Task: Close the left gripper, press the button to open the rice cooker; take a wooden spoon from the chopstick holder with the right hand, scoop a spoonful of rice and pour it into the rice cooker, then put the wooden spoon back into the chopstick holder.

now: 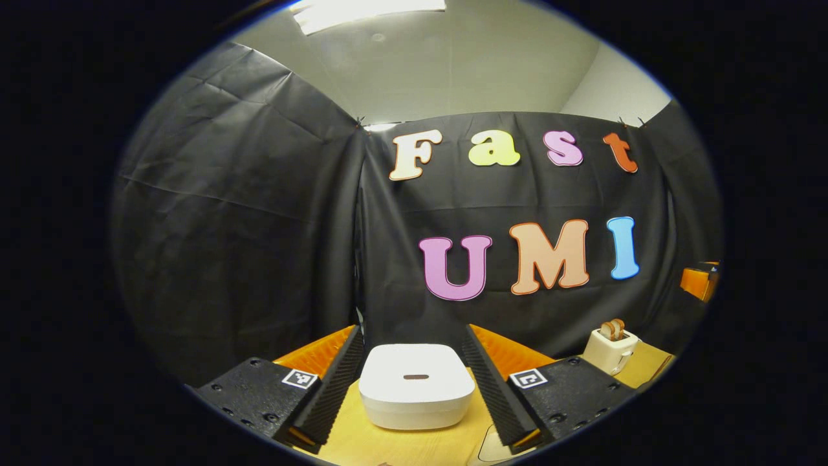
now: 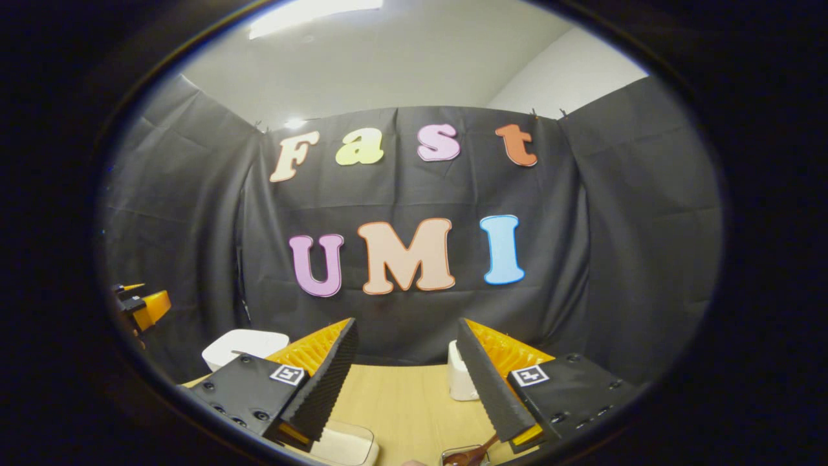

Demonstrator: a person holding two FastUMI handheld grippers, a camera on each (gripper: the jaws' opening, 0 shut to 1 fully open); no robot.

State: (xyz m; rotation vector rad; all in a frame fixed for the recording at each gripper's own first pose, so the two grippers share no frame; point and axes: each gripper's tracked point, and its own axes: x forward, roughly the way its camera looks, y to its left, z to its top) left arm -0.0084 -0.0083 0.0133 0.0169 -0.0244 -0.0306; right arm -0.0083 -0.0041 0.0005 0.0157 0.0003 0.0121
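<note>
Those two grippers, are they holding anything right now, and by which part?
Nothing is held. The left gripper is open, facing the closed rice cooker; the right gripper is open above the table.

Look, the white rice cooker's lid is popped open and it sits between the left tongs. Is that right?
Not quite. The rice cooker does sit between the fingers of the open left tongs, but its lid is shut, lying flat on top with the button not yet pressed. The left gripper view shows this.
</note>
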